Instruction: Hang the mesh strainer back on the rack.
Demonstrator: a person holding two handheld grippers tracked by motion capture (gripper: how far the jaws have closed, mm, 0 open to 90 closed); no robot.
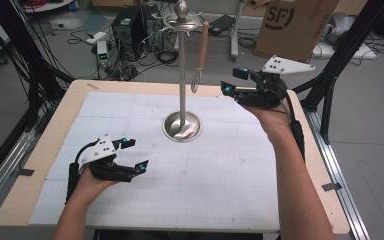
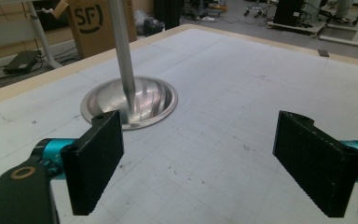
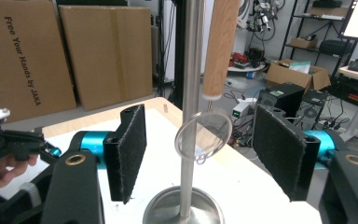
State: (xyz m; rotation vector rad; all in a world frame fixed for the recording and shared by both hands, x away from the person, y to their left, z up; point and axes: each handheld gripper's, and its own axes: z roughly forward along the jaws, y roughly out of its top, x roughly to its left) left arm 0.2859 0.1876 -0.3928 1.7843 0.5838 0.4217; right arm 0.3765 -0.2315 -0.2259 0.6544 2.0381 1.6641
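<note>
The bench [image 1: 55,125] carries a white grid mat and, near its middle, a tall metal stand [image 1: 182,90] on a round dished base, with a wooden-handled whisk [image 1: 200,55] hanging from a hook at the top, presumably so it can be lifted off. The right gripper [image 1: 230,82] is raised beside the whisk, jaws apart on either side of its wire loop (likely lining up a grasp), while the left gripper [image 1: 132,155] rests low over the mat, jaws apart and empty. Boxes behind read "SF" [image 1: 280,17] and "Free Your Hands by JAKA" [image 3: 21,60].

Stand [image 1: 182,80] upright at table [image 1: 40,150] centre on mat [image 1: 220,175]; utensil [image 1: 201,50] hanging from its top, right of pole. Left gripper [image 1: 130,155] near-left, low over mat; right gripper [image 1: 232,82] raised, just right of utensil. Boxes [image 3: 65,56] behind.
</note>
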